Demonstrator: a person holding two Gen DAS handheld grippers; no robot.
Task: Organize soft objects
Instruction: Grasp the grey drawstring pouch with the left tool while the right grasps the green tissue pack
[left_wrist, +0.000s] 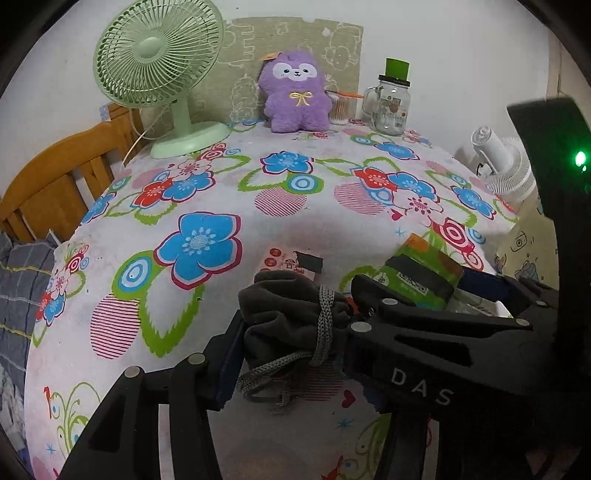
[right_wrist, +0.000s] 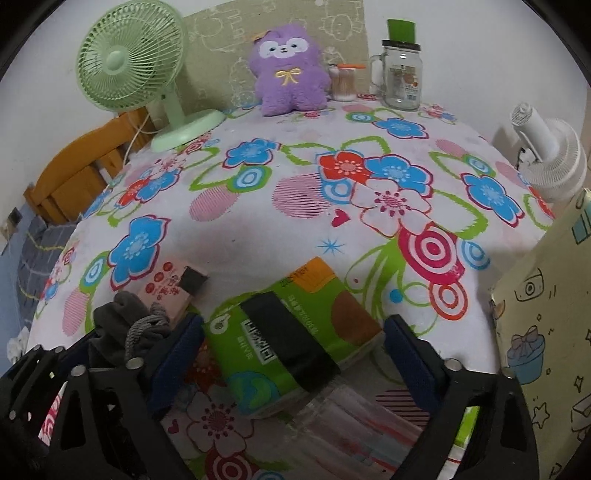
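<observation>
Item: dark grey drawstring pouch (left_wrist: 291, 314), cord-wrapped, clamped in my left tool (left_wrist: 295, 332). My right tool (right_wrist: 291, 343) stands apart around a green tissue pack (right_wrist: 291, 332). "DAS" on tool arm.

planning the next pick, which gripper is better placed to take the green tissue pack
Right. The right gripper is open with its blue-padded fingers on either side of the green plastic tissue pack. The left gripper is shut on the grey drawstring fabric pouch.
</observation>
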